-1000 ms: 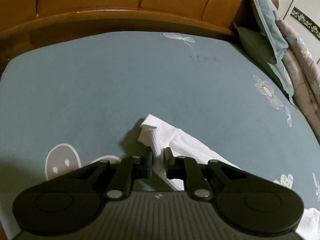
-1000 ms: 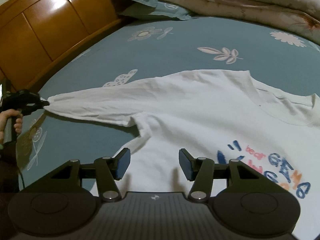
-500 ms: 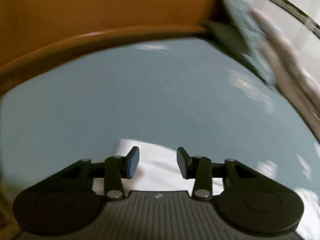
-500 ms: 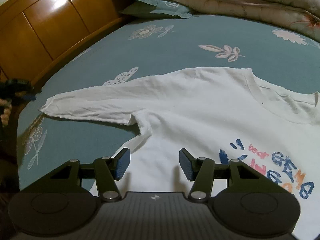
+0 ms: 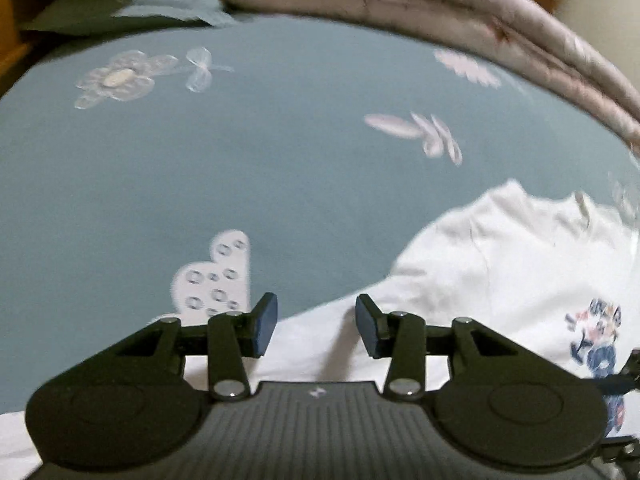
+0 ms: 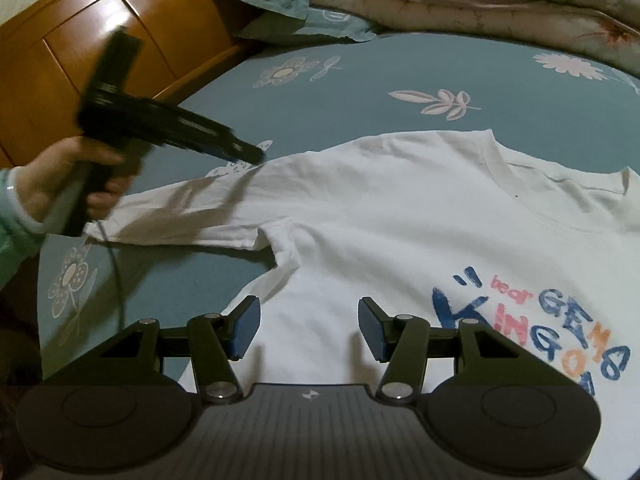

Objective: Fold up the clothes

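A white T-shirt (image 6: 400,216) with blue and orange lettering lies flat, front up, on the blue bed sheet. Its left sleeve (image 6: 180,216) stretches out to the left. My left gripper (image 5: 316,322) is open and empty, hovering over the sleeve and shoulder of the T-shirt (image 5: 500,264). From the right wrist view the left gripper (image 6: 248,156) is blurred above the sleeve, held by a hand (image 6: 68,180). My right gripper (image 6: 306,330) is open and empty above the shirt's side below the armpit.
A wooden headboard (image 6: 80,48) rises at the left. A blue pillow (image 6: 272,0) and a folded pinkish quilt (image 6: 460,4) lie at the far side. The blue flowered sheet (image 5: 200,160) stretches beyond the shirt.
The left gripper let go of the sleeve end, opened, and swung right over the sleeve toward the shirt's shoulder. The sleeve now lies flat. The right gripper has barely moved.
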`<state>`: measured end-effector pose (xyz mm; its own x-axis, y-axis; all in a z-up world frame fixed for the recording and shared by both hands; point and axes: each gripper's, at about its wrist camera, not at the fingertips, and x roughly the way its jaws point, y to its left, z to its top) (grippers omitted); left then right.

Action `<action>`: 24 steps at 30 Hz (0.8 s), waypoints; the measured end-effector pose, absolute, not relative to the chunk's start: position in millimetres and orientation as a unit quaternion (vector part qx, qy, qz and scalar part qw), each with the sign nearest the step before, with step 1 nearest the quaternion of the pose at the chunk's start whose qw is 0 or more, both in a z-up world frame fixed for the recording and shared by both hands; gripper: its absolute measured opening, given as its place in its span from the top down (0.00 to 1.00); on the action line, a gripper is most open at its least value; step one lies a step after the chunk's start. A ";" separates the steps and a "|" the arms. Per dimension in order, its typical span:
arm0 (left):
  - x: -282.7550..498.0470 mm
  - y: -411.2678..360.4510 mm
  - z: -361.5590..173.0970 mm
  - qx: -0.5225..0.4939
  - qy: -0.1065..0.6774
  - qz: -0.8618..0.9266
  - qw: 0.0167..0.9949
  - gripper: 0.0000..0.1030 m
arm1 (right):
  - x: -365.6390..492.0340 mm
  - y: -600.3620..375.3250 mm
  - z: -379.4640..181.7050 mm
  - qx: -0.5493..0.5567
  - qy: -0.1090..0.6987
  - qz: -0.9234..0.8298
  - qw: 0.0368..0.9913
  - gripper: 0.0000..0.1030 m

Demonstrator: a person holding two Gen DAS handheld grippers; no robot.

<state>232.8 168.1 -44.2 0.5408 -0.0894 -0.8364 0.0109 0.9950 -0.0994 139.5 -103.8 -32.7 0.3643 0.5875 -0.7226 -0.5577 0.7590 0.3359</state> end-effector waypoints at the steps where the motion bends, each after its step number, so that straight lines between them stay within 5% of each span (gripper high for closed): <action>1: 232.9 169.7 -47.0 -0.038 0.479 -0.021 0.877 0.58 | 139.3 -106.6 -33.0 0.019 0.444 0.345 0.827 0.42; 5: 233.3 175.7 -58.0 -0.025 0.479 0.011 0.877 0.47 | 143.0 -112.7 -36.1 0.019 0.448 0.340 0.827 0.42; 11: 223.7 174.7 -64.3 -0.031 0.475 0.020 0.879 0.53 | 152.1 -110.9 -33.4 0.004 0.442 0.342 0.829 0.42; 16: 208.9 167.1 -62.8 -0.053 0.467 0.002 0.883 0.34 | 176.3 -90.5 -9.9 -0.050 0.384 0.367 0.846 0.44; 24: 186.3 156.5 -62.1 -0.084 0.457 -0.022 0.885 0.34 | 242.0 -22.2 -5.0 -0.214 0.305 0.375 0.849 0.57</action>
<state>186.3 156.5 -62.1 0.5808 -0.1149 -0.8059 -0.0380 0.9851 -0.1679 242.0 -22.2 -5.0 0.5318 0.5065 -0.6787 -0.7678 0.6265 -0.1340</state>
